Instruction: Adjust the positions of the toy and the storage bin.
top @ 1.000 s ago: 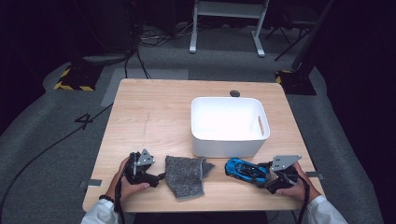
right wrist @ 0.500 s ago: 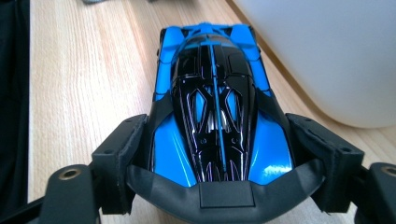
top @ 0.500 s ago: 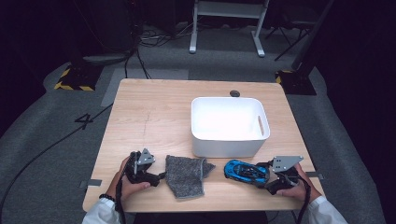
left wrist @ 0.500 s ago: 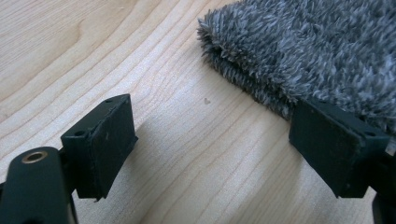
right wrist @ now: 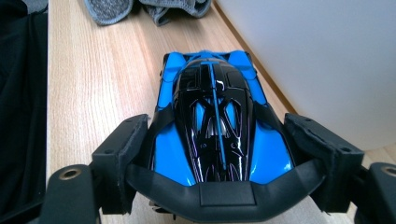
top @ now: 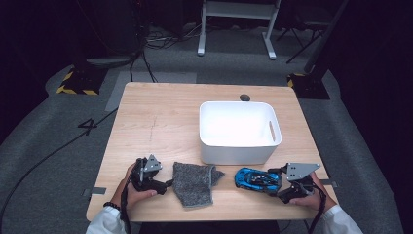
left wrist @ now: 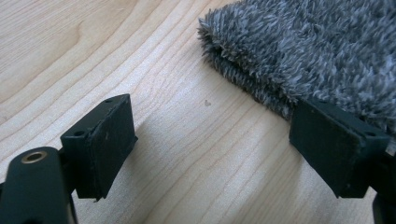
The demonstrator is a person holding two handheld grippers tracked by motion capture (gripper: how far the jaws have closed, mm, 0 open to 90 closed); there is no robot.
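Observation:
A blue and black toy car [top: 257,178] [right wrist: 217,116] lies on the wooden table [top: 160,122] near the front right edge. My right gripper [top: 278,181] [right wrist: 219,158] is shut on its rear end, one pad against each side. A grey fluffy cloth [top: 194,183] [left wrist: 317,51] lies crumpled at the front middle. My left gripper [top: 168,183] [left wrist: 212,149] rests low at the cloth's left edge with its jaws open wide. One pad [left wrist: 338,144] stands at the cloth's fringe, the other over bare wood.
A white plastic bin [top: 234,153] [right wrist: 317,56] stands just behind the car and the cloth, with nothing visible inside. A small dark disc [top: 244,97] sits at the table's far edge. The left half of the table is bare wood.

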